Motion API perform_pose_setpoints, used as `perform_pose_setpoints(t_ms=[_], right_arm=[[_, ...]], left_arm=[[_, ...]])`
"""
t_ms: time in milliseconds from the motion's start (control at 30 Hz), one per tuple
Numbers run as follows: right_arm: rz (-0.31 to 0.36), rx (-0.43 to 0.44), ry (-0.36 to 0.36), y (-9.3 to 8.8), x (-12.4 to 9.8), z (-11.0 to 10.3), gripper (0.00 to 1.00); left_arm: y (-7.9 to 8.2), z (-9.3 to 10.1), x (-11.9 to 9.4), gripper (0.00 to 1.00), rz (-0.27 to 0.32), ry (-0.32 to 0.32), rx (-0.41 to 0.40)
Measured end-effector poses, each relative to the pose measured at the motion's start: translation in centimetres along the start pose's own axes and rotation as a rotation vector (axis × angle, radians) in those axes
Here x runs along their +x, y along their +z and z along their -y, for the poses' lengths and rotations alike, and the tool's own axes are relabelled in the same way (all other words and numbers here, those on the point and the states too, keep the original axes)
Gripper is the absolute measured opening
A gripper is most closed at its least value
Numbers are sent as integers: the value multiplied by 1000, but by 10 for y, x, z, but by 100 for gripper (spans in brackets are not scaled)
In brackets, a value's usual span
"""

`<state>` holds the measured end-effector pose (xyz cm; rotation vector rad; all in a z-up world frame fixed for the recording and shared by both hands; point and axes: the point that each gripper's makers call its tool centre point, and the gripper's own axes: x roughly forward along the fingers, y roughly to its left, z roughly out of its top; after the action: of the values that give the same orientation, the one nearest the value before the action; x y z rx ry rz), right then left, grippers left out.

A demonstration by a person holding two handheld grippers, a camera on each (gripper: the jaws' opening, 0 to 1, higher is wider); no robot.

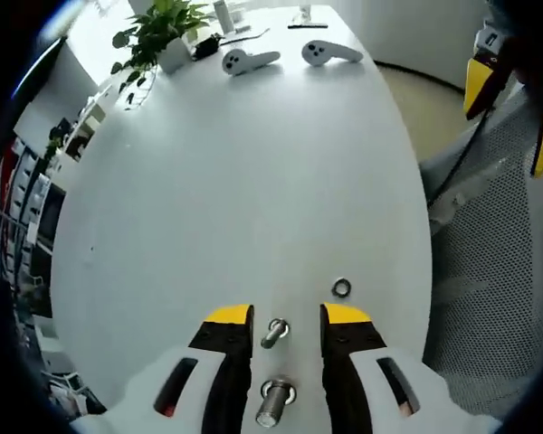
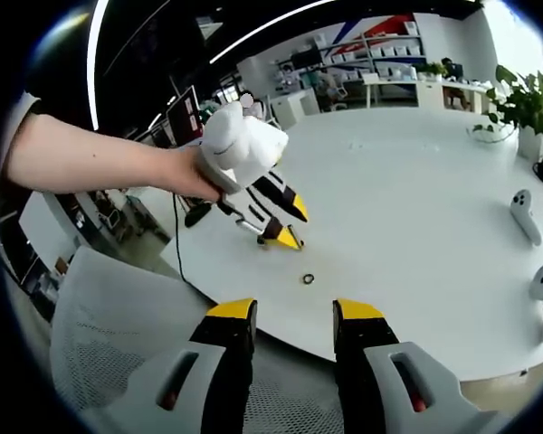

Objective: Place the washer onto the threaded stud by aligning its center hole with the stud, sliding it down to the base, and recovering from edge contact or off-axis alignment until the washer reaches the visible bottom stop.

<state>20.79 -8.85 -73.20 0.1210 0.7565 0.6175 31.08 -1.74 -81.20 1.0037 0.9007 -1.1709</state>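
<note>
The washer [image 1: 341, 288] is one small dark metal ring with a clear centre hole, lying flat on the white table [image 1: 253, 181] just beyond the right jaw tip of the left gripper [image 1: 276, 314], whose yellow-tipped jaws stand apart around a silver threaded stud [image 1: 273, 333] without visibly touching it. A second bolt-like piece [image 1: 273, 401] lies nearer the camera between the same jaws. Farther off sit two white controllers [image 1: 249, 61], one potted plant [image 1: 161, 36] and a mesh chair [image 2: 100, 325]; the right gripper [image 2: 293, 310] hangs open and empty off the table edge, the ring beyond its tips
</note>
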Motion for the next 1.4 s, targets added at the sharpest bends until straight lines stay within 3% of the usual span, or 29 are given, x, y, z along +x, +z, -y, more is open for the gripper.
perform_pose_setpoints(t_ms=[167, 500, 633, 767, 867, 1067, 1167, 1400], right_arm=[[4, 5, -4, 0, 0, 1, 36], [5, 5, -7, 1, -1, 1, 36], [4, 4, -7, 0, 0, 1, 36], [6, 8, -10, 1, 0, 2, 36], [8, 9, -11, 1, -1, 2, 36], [7, 8, -11, 1, 0, 2, 36], [8, 9, -12, 1, 0, 2, 35], [8, 10, -11, 1, -1, 2, 35]], left_arm=[[0, 12, 13, 27, -20, -37, 37], [-6, 29, 36, 24, -62, -92, 34], [-14, 37, 48, 22, -101, -130, -53], [-19, 38, 57, 21, -126, -126, -56], [-16, 35, 57, 19, -111, -116, -93], [-17, 37, 57, 16, -119, -122, -75], [-17, 34, 58, 10, -124, -119, -76], [-18, 36, 59, 10, -144, -122, -76]])
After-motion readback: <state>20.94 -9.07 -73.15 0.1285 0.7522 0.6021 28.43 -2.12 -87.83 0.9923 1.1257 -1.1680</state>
